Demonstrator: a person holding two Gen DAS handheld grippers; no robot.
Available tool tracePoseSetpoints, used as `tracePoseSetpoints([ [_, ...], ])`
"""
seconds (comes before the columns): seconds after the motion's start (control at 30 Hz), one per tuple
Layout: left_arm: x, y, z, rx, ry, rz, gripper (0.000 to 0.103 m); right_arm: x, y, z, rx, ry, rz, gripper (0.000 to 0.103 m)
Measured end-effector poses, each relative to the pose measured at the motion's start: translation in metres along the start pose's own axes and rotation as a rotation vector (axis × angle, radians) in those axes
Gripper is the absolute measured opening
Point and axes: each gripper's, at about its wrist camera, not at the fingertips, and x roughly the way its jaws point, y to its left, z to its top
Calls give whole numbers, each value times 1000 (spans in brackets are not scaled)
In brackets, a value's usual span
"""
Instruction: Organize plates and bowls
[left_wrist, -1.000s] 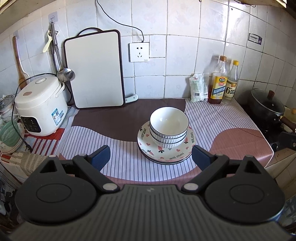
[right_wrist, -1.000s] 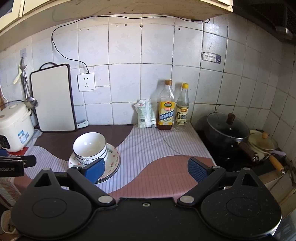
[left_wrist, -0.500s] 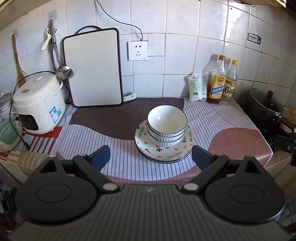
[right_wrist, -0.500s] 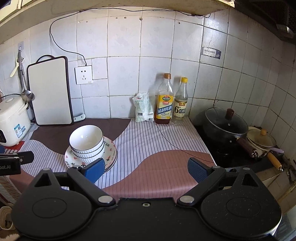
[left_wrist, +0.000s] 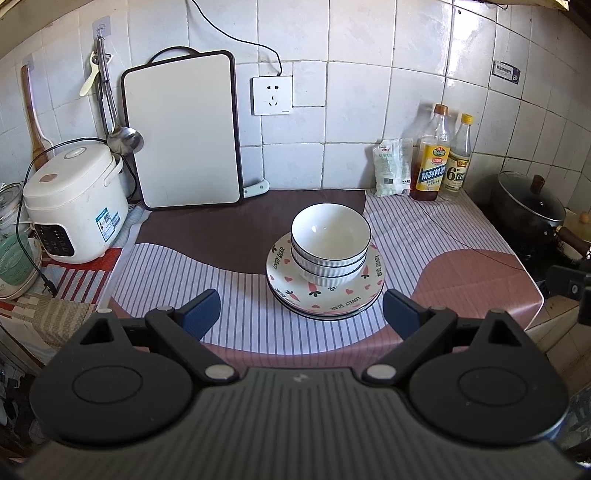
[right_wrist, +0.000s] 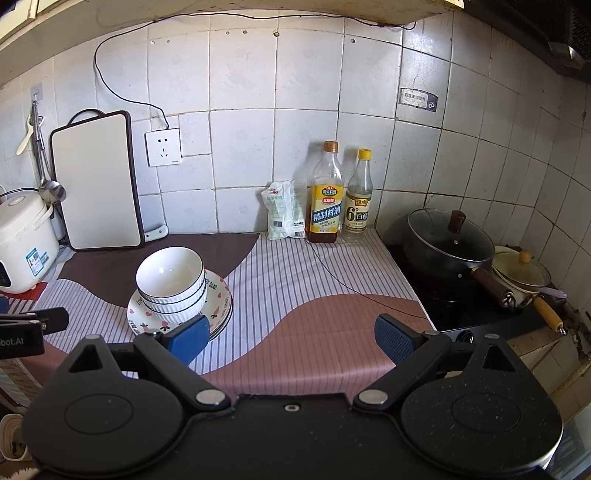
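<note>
Three white bowls (left_wrist: 330, 243) sit nested upright on a stack of plates (left_wrist: 325, 291) printed with carrots and hearts, near the middle of the table (left_wrist: 461, 273). The left tongs (left_wrist: 301, 310) hang spread wide and empty just short of the stack, which lies at twelve o'clock from them. The right tongs (right_wrist: 291, 338) are likewise parted and empty, with the stack at ten o'clock. A cutting board (left_wrist: 183, 129) leans against the wall behind.

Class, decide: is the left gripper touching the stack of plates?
Apart. The left wrist view shows striped cloth between the open left gripper and the stack of plates.
</note>
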Motion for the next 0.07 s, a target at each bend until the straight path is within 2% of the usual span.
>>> tracePoseSetpoints([
  [0.07, 1, 1, 0, -5, 4, 1, 96, 1, -1, 0, 4, 2, 1, 98],
])
